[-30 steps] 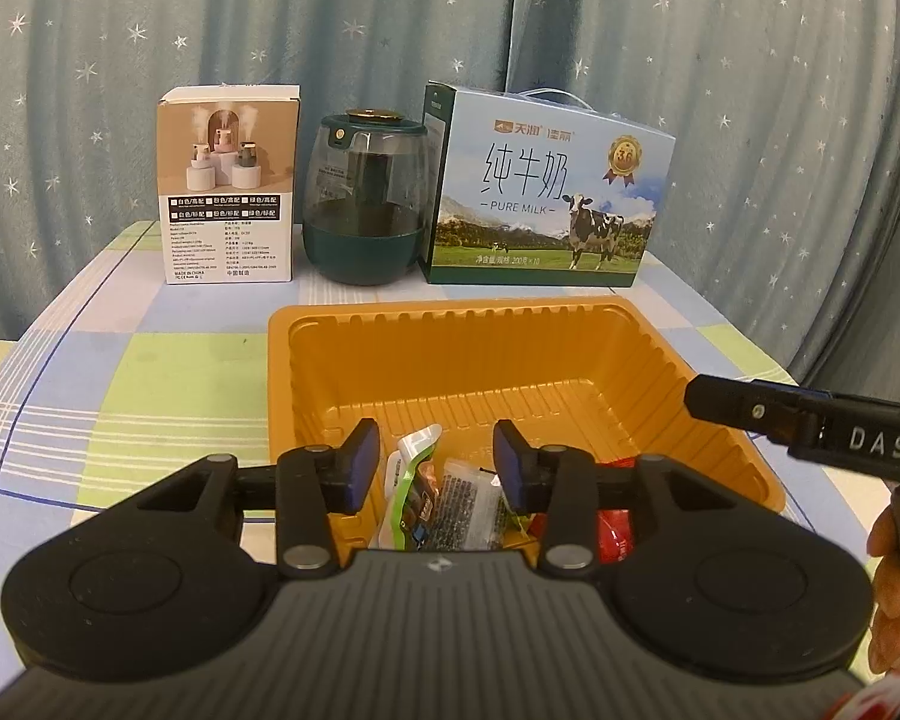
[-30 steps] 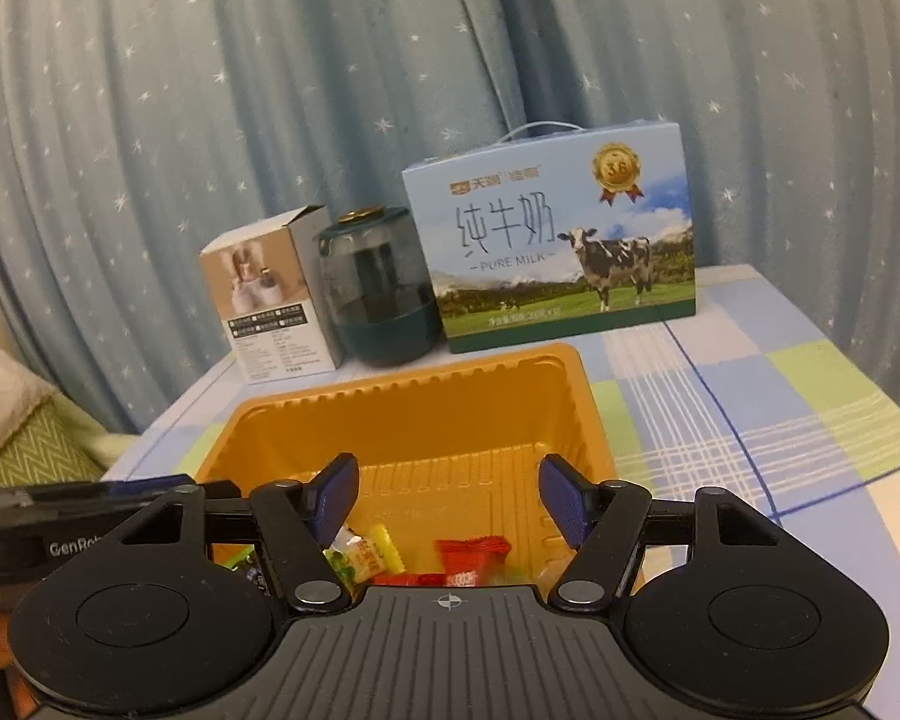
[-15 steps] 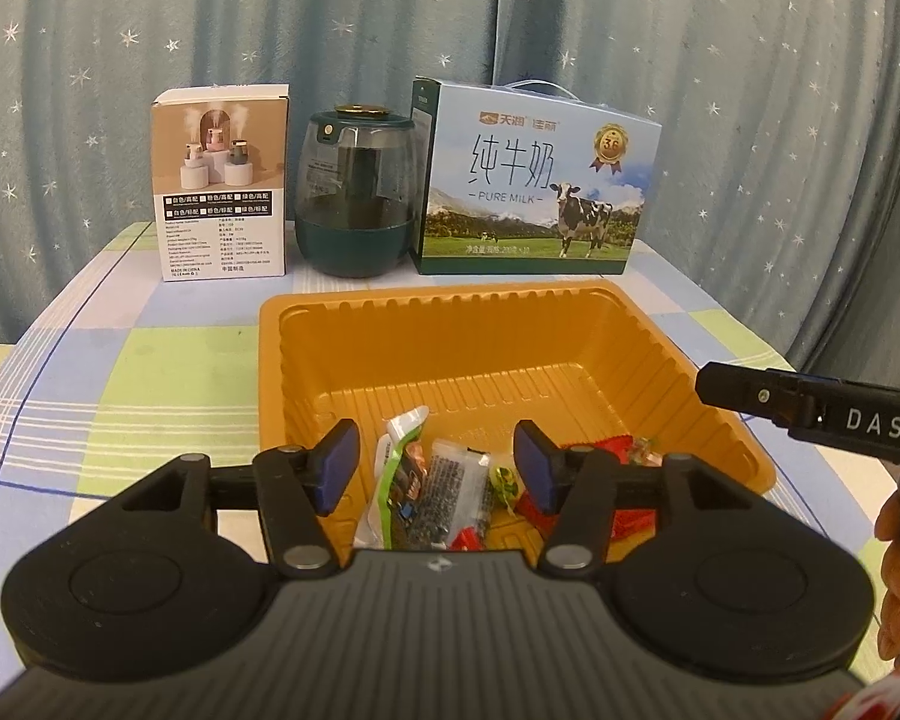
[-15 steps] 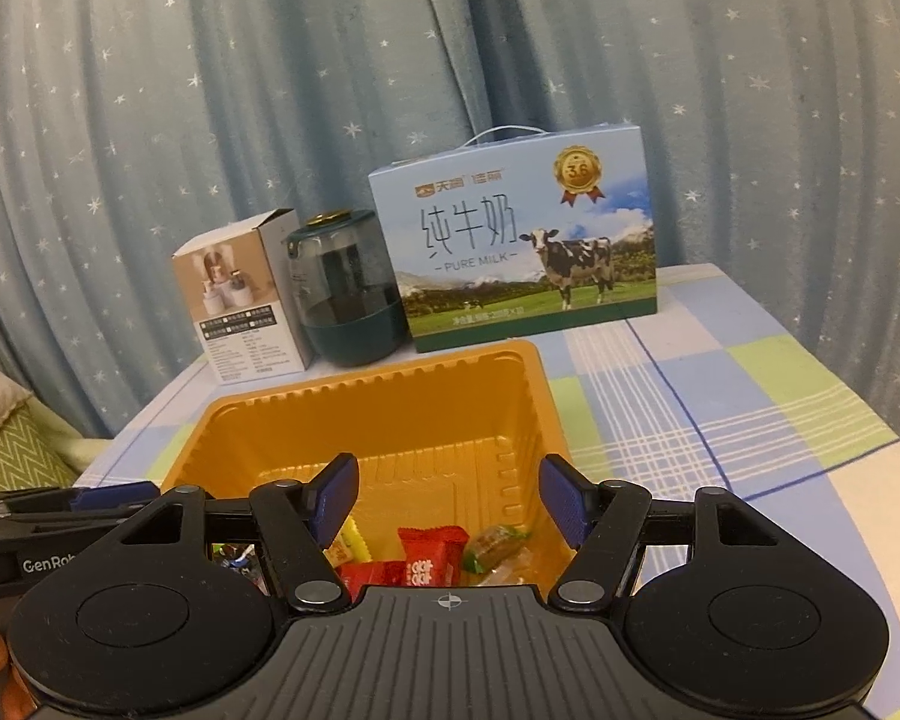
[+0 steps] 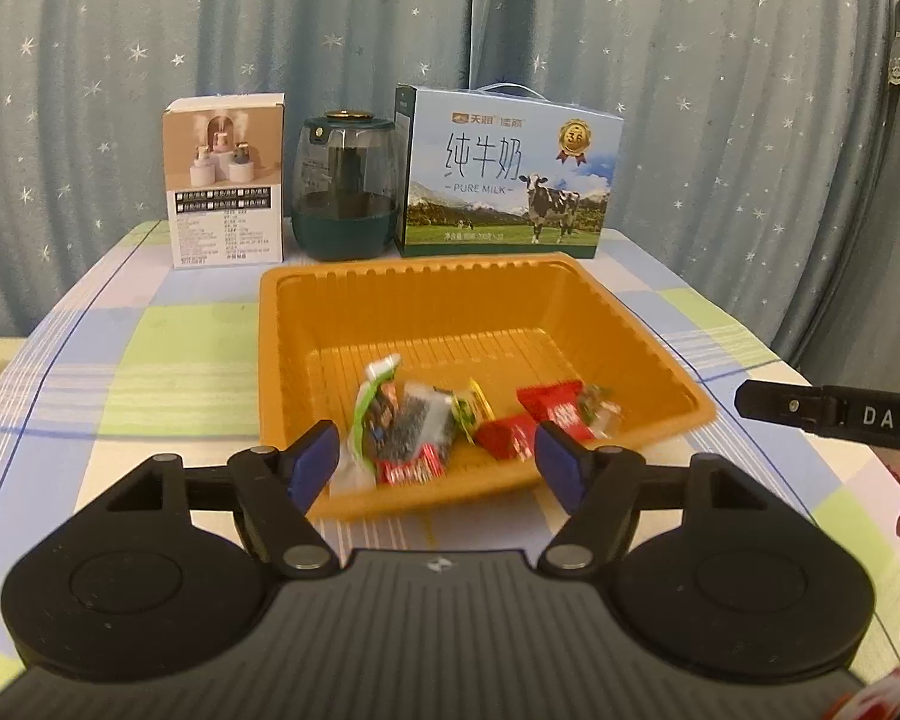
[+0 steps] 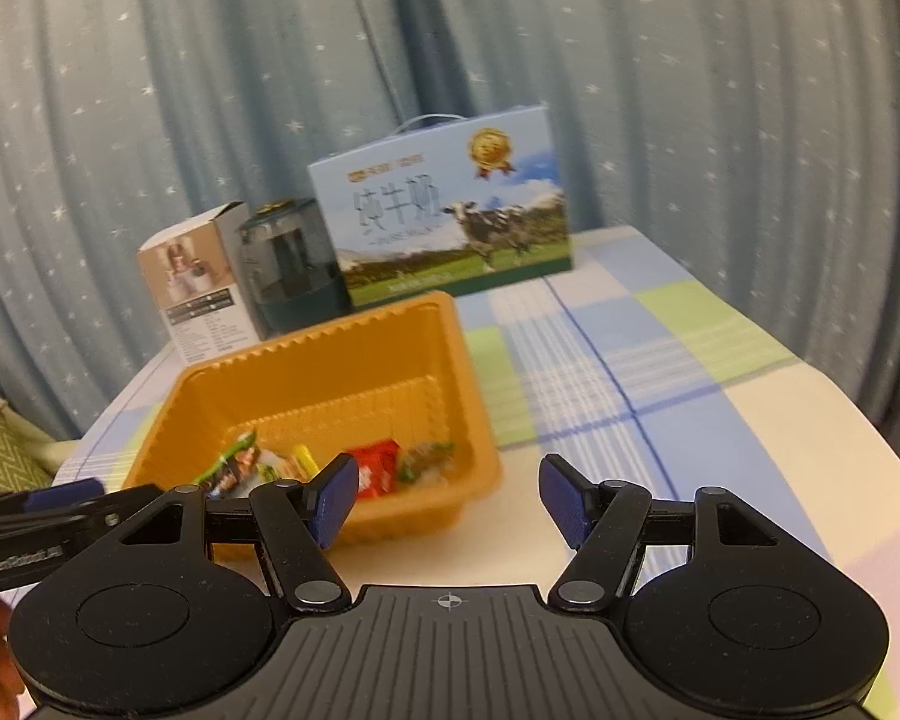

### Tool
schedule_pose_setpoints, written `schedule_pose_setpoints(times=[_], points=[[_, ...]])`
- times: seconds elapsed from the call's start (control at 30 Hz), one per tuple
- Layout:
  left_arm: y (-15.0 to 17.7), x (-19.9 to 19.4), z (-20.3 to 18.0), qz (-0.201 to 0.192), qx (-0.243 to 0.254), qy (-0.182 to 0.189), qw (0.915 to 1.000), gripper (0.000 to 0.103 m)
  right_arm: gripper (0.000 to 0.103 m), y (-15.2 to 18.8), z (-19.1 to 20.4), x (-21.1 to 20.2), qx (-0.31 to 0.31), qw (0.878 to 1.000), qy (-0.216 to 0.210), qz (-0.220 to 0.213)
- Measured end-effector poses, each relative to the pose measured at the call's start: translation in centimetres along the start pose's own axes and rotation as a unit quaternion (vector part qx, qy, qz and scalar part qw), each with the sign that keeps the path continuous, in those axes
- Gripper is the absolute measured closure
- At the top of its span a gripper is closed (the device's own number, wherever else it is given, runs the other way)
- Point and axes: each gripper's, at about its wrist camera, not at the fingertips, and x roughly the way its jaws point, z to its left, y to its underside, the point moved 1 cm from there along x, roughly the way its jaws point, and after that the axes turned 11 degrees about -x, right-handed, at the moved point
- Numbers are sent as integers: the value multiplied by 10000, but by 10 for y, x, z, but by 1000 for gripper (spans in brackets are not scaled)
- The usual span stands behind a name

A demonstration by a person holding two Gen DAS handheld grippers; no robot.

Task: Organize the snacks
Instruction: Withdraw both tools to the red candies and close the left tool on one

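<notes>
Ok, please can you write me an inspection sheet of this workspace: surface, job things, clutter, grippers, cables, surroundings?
Surface: table under a blue, green and white checked cloth.
Job's things: orange tray near the middle; snack packets lie loose in its near end, among them red ones.
Clutter: white product box, dark green jar and milk carton in a row behind the tray.
Grippers: left gripper has just been opening, nothing between its pads; right gripper open, holding nothing.
Cables: nothing seen.
Surroundings: blue curtain with stars behind the table.
</notes>
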Motion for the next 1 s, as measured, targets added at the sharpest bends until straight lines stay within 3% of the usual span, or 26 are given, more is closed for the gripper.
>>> schedule_pose_setpoints(times=[0.53,1.0], points=[[64,-63,-5,368,-13,-100,9993,33,36,59,3,-63,62,9987,150,476],[95,-69,-4,621,17,-10,9981,33,36,91,16,-62,-99,9963,54,849]])
